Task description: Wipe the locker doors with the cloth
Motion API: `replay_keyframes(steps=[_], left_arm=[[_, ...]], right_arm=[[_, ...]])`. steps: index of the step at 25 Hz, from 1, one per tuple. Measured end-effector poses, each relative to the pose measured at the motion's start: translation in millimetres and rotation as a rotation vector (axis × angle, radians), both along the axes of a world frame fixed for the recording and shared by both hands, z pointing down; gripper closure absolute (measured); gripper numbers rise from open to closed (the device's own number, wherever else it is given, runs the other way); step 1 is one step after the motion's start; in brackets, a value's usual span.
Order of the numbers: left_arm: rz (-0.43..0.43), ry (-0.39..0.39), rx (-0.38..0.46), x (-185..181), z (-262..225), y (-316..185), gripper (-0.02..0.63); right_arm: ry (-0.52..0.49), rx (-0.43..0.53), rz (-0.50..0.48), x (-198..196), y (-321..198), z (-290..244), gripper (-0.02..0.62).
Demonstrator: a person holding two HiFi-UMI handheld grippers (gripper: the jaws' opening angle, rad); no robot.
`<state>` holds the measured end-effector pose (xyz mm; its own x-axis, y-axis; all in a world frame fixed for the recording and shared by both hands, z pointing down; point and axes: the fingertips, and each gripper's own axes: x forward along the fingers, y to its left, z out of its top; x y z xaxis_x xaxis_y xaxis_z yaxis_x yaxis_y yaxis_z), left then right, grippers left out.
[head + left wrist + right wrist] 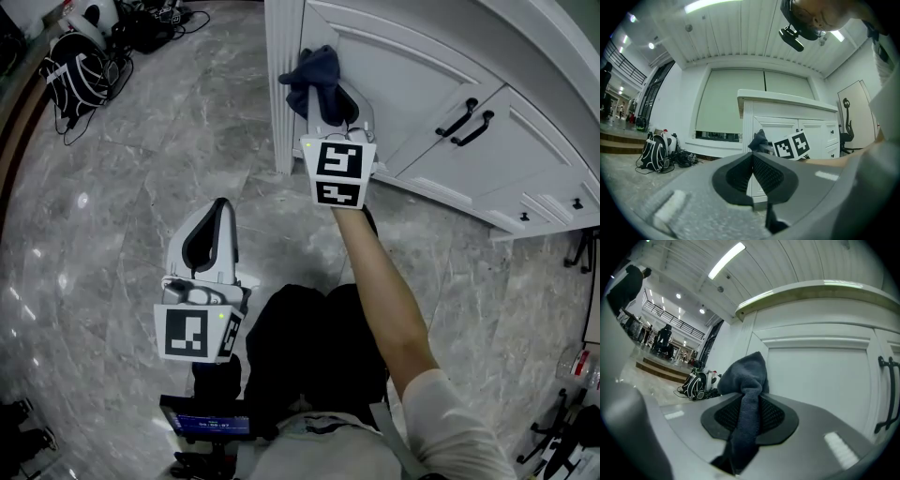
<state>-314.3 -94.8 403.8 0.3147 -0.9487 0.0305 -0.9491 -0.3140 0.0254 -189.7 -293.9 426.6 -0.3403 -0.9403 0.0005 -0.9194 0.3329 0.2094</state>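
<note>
A dark blue cloth [314, 77] is pinched in my right gripper [330, 103], whose jaws are shut on it; its bunched end [746, 376] sticks out ahead and presses against the leftmost white locker door [394, 70]. That door panel [820, 380] fills the right gripper view. My left gripper [211, 242] hangs lower and to the left over the floor, well back from the lockers, with its jaws shut and nothing between them. From the left gripper view the cloth [759, 139] and the right gripper's marker cube [792, 145] show against the lockers.
More white doors with black handles [466, 120] run to the right. A backpack [77, 67] and cables lie on the grey marble floor [141, 178] at upper left. The cabinet's corner post [284, 112] stands just left of the cloth. My legs are below.
</note>
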Motion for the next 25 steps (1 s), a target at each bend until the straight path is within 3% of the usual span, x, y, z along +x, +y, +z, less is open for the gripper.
replay_keyframes(steps=[6, 11, 25], left_arm=[[0.004, 0.001, -0.009, -2, 4, 0, 0.603], [0.003, 0.001, -0.012, -3, 4, 2, 0.603], [0.038, 0.002, -0.004, 16, 1, -3, 0.604]], right_arm=[[0.055, -0.091, 0.004, -2, -1, 54, 0.506], [0.082, -0.101, 0.016, 10, -1, 58, 0.505], [0.14, -0.053, 0.127, 110, 15, 43, 0.503]])
